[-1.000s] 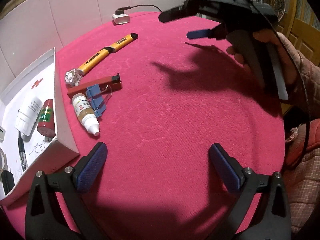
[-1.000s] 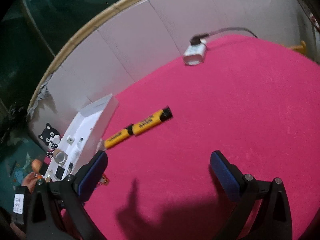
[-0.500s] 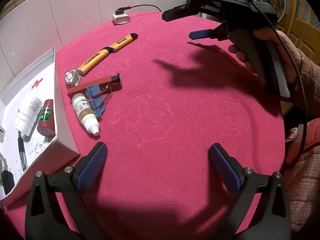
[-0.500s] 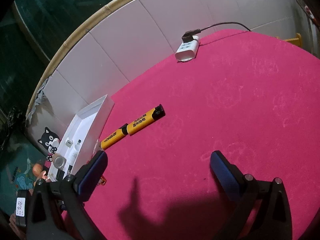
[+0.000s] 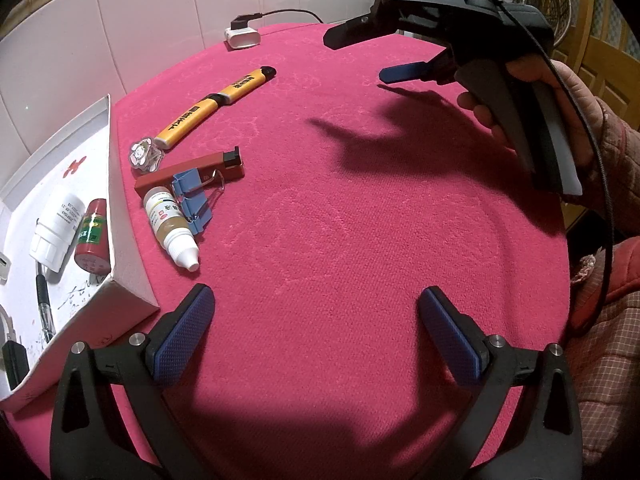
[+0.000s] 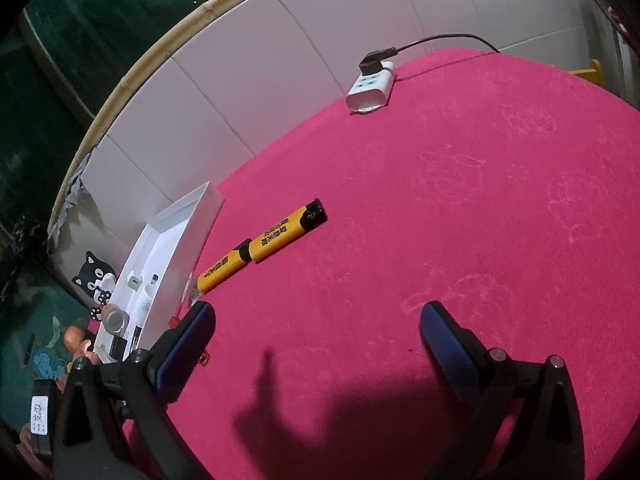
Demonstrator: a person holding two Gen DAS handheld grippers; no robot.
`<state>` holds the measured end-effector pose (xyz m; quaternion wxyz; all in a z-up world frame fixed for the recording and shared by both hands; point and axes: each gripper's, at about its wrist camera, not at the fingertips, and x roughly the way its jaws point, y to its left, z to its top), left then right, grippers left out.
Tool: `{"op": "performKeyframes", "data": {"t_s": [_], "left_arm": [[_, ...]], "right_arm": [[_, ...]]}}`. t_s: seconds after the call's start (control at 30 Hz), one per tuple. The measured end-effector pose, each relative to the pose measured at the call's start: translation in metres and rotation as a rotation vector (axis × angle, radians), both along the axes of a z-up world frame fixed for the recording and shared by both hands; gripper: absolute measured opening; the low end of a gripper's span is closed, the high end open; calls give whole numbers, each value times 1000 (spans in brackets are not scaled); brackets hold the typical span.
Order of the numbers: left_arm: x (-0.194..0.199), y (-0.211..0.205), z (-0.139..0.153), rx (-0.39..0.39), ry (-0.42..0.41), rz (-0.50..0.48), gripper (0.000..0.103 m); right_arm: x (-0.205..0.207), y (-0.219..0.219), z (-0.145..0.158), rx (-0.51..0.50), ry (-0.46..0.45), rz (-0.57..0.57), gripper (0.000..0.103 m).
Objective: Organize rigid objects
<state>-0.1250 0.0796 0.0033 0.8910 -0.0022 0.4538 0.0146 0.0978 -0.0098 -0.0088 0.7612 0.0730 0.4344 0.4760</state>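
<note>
A yellow and black pen-shaped tool (image 5: 216, 101) (image 6: 264, 244) lies on the pink tablecloth. Near it are a flower trinket (image 5: 145, 155), a red-brown bar (image 5: 188, 170), a blue binder clip (image 5: 192, 200) and a small dropper bottle (image 5: 170, 228). A white box (image 5: 120, 216) (image 6: 176, 256) at the left holds a white bottle (image 5: 56, 228), a red bottle (image 5: 93, 236) and a pen (image 5: 43, 304). My left gripper (image 5: 316, 332) is open and empty above the near cloth. My right gripper (image 6: 316, 336) is open and empty, hovering to the right of the yellow tool; it also shows in the left wrist view (image 5: 380, 52).
A white power adapter (image 5: 242, 36) (image 6: 372, 90) with a black cable lies at the far table edge by the tiled wall. The person's hand (image 5: 532, 92) and sleeve are at the right. The box also holds a tape roll (image 6: 114, 317).
The right gripper has moved a little right and farther back, bringing the yellow tool and the adapter closer in its view. The left gripper has not moved.
</note>
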Motion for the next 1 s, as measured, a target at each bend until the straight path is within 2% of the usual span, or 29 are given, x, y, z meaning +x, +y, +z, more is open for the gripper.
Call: {"op": "performKeyframes", "data": {"t_s": [0.73, 1.0], "left_arm": [[0, -1, 0, 0, -1, 1, 103], [0, 0, 0, 0, -1, 1, 103]], "right_arm": [[-5, 1, 1, 0, 14, 11, 103], [-6, -2, 7, 14, -18, 2, 103]]}}
